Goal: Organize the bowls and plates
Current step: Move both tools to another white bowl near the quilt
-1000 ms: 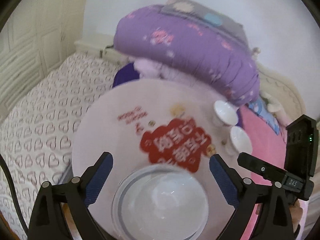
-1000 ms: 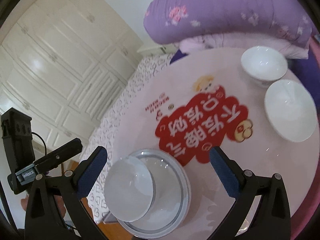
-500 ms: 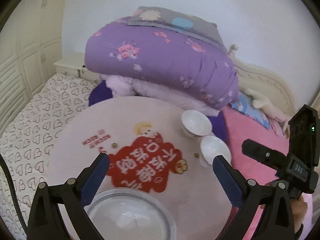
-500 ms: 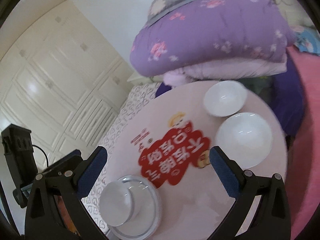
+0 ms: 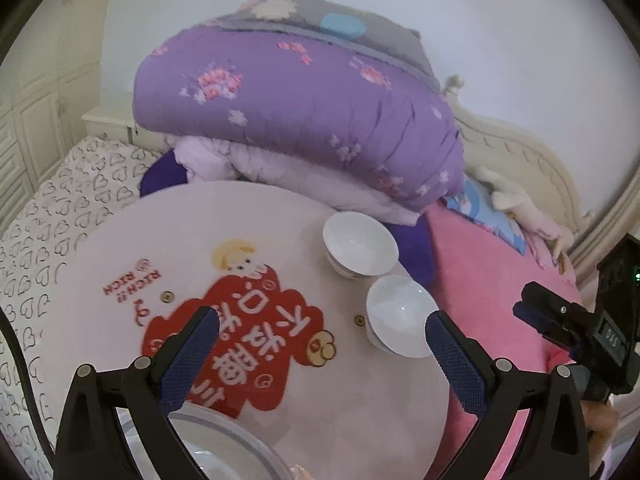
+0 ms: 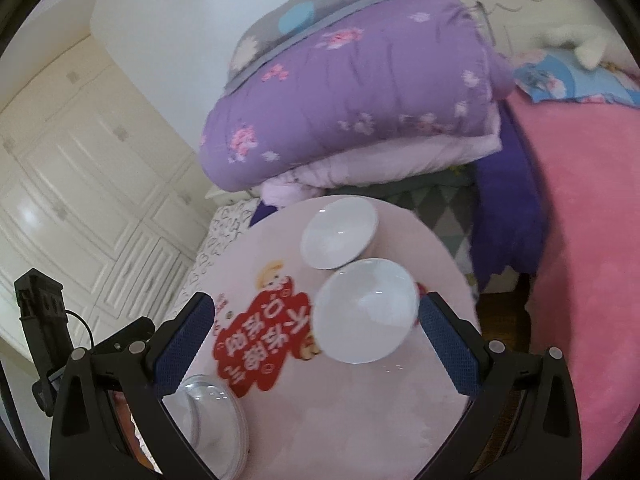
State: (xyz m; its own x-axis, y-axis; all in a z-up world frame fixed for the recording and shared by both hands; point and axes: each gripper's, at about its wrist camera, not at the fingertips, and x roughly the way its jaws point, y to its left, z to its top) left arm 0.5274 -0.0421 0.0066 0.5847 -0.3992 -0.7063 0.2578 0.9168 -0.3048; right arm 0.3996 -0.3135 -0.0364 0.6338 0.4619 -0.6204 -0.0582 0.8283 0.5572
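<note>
We hold both sets of tongs spread wide and empty above the round counter (image 5: 100,264). Just ahead of our right tongs (image 6: 316,336), the nearer white bowl (image 6: 364,312) fills the gap between the two blue pads, its rim close to the right-hand pad; we judge this is the line-up for lifting it. The farther bowl (image 6: 340,238) sits directly beyond, almost touching the nearer one, so nesting them looks like the likely goal. Below and to the left of these tongs, by the counter's near edge, the glass plates (image 6: 212,420) lie one inside the other, apparently already gathered.

Our left tongs (image 5: 320,344) hover higher and tilt down over the red print; the two bowls lie ahead and to their right, the plate stack (image 5: 224,444) right beneath them. Neither pair touches anything. The right gripper is angled steeply downward, the left more forward and level.
</note>
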